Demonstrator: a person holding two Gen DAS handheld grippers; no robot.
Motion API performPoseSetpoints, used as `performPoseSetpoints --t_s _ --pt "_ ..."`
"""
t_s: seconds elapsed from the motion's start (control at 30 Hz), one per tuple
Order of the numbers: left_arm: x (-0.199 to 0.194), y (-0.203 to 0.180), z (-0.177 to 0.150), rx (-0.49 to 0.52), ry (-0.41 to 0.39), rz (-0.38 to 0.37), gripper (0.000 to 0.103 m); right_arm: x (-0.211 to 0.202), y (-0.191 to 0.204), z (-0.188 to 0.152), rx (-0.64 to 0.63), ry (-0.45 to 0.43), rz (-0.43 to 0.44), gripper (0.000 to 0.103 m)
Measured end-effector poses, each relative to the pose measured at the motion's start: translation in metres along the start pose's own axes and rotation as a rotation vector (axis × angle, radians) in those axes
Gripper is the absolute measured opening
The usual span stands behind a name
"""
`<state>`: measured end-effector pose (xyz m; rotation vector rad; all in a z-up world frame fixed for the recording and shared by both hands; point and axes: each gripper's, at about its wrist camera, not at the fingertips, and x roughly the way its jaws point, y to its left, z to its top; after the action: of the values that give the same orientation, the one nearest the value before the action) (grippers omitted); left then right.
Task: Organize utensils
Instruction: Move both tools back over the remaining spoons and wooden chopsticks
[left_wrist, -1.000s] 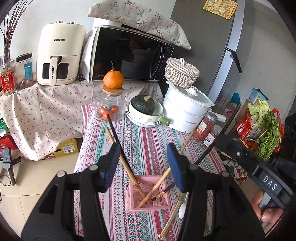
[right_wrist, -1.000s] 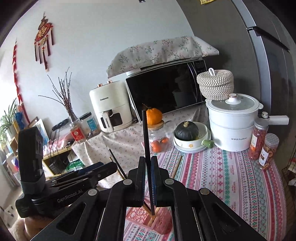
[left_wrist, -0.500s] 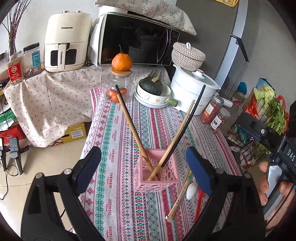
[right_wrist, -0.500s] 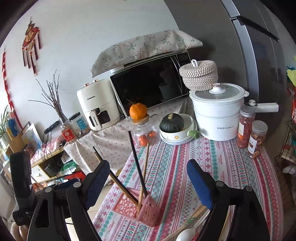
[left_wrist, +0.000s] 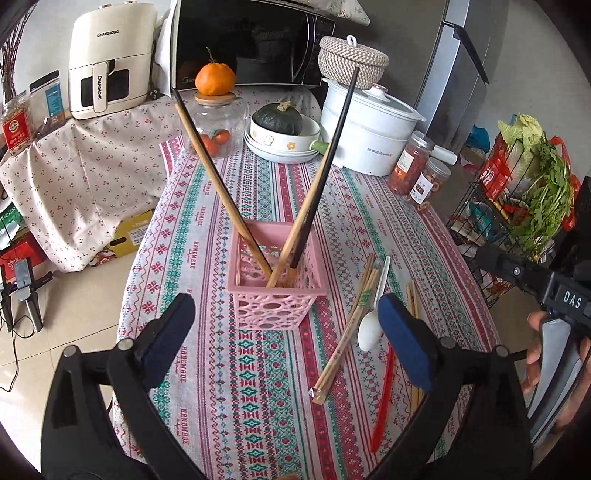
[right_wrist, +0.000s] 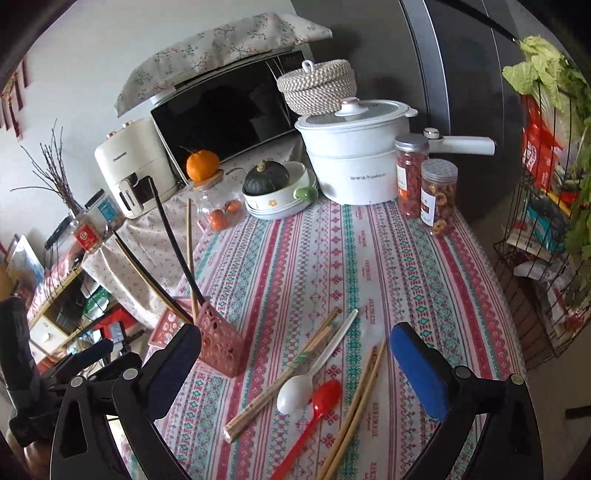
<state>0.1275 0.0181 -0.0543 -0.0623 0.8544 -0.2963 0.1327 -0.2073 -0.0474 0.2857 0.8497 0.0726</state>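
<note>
A pink basket (left_wrist: 275, 291) stands on the striped tablecloth and holds wooden chopsticks (left_wrist: 214, 184) and a black chopstick (left_wrist: 332, 155), all leaning outward. My left gripper (left_wrist: 284, 301) hovers just short of the basket, its jaws opening with nothing between them. To the basket's right lie a paper-wrapped chopstick pair (right_wrist: 280, 376), a white spoon (right_wrist: 295, 395), a red spoon (right_wrist: 325, 395) and loose wooden chopsticks (right_wrist: 362, 398). My right gripper (right_wrist: 295, 330) hangs above these, jaws opening and empty. The basket (right_wrist: 218, 343) shows at its left.
At the table's far end stand a white pot (left_wrist: 369, 129), stacked bowls with a dark squash (left_wrist: 280, 122), a glass jar topped by an orange (left_wrist: 216, 110) and two snack jars (right_wrist: 424, 184). A wire rack of vegetables (left_wrist: 524, 206) borders the right edge.
The right gripper let go of the black chopstick, which now leans in the basket. Both grippers opened wide and tipped downward, bringing the loose utensils into view.
</note>
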Motion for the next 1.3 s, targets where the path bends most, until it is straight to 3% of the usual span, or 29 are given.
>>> performPoseSetpoints --t_s 0.3,0.43,0.57,0.63,0.77,0.93,1.03,1.3 --pt "0.014 -0.034 -0.013 0.089 0.05 -0.005 0.099 0.019 -0.044 -0.025 0.043 0.184 -0.171 0.103" --pt "0.02 -0.046 -0.017 0.119 0.069 -0.005 0.099 0.024 -0.061 -0.031 0.058 0.213 -0.228 0.103" --pt "0.024 -0.054 -0.02 0.146 0.082 -0.001 0.099 0.037 -0.066 -0.035 -0.04 0.263 -0.283 0.103" --pt "0.028 -0.057 -0.021 0.156 0.089 0.004 0.099 0.046 -0.071 -0.038 -0.05 0.296 -0.27 0.103" --pt "0.034 -0.062 -0.023 0.167 0.104 0.017 0.099 0.058 -0.089 -0.04 0.056 0.337 -0.156 0.103" --pt "0.038 -0.064 -0.022 0.168 0.113 0.019 0.099 0.072 -0.102 -0.035 0.127 0.375 -0.121 0.103" --pt "0.041 -0.065 -0.024 0.179 0.144 0.008 0.099 0.078 -0.111 -0.033 0.194 0.354 -0.056 0.103" --pt "0.04 -0.063 -0.029 0.195 0.185 -0.046 0.099 0.113 -0.093 -0.032 0.111 0.364 -0.164 0.098"
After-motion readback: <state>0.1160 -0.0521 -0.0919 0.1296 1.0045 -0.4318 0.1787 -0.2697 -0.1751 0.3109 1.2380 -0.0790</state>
